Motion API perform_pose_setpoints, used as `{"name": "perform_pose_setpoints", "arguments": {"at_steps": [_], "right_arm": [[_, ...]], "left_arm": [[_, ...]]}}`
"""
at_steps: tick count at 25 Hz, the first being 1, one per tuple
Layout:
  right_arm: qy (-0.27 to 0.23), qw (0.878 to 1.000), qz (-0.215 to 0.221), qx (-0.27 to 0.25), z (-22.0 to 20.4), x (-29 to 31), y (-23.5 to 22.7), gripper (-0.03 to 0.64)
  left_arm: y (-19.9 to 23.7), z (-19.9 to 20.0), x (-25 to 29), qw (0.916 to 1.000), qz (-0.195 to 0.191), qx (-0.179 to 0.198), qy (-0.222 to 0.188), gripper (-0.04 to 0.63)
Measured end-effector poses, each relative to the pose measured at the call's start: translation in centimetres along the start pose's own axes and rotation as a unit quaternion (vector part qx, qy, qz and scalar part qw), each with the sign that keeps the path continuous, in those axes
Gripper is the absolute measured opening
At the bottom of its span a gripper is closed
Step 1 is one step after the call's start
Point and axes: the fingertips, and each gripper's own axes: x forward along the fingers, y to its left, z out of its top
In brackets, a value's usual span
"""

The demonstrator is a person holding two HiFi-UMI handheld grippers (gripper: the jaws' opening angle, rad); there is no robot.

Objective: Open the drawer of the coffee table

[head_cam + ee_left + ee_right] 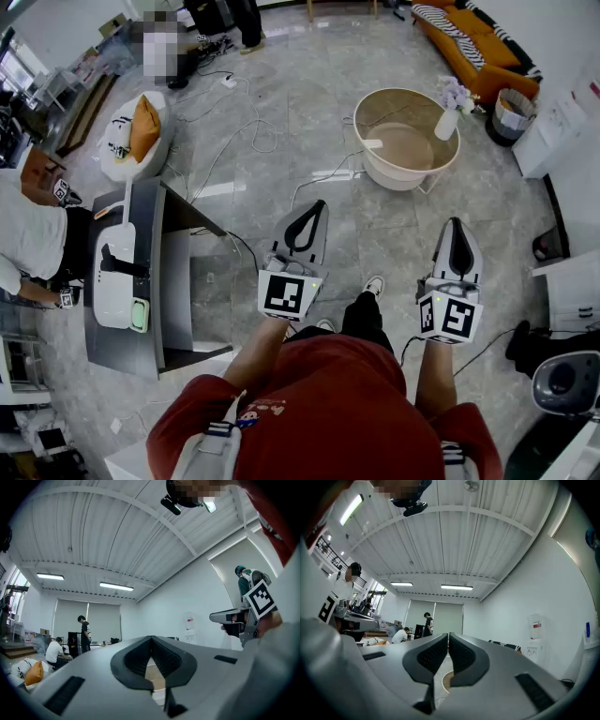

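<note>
Coffee table (406,141): drawer can't be made out in head view, too small. Right gripper view shows only a slice of its rim behind the jaws. Sofa (466,42) is clipped by the top edge, bystander (28,239) by the left edge. Grey machine (565,382) is cut by the right edge, type unclear. Standing figure (85,632) is too small for detail.

Orange sofa (473,58) top right; white beanbag (114,141) holding orange cushion (143,127) at left; white cables (253,131) trailing over marble floor (319,66).
</note>
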Motion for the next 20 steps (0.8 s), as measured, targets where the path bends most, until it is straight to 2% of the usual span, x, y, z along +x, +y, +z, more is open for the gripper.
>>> {"name": "perform_pose_setpoints", "arguments": {"at_steps": [5, 13, 16, 20], "right_arm": [[0.000, 1.000, 0.002, -0.002, 0.0, 0.1, 0.1, 0.023], [0.006, 1.000, -0.006, 0.000, -0.5, -0.3, -0.3, 0.023], [0.002, 1.000, -0.013, 0.013, -0.6, -0.3, -0.7, 0.025], [0.000, 0.999, -0.015, 0.031, -1.2, -0.1, -1.3, 0.025]], "left_arm": [[0.0, -0.5, -0.6, 0.9996, 0.004, -0.015, 0.023, 0.014], [-0.6, -0.7, -0.2, 0.9994, -0.004, -0.022, 0.028, 0.014], [-0.7, -0.8, 0.2, 0.9995, -0.008, -0.026, 0.018, 0.014], [-1.2, -1.9, 1.2, 0.9985, -0.017, -0.031, 0.043, 0.014]]}}
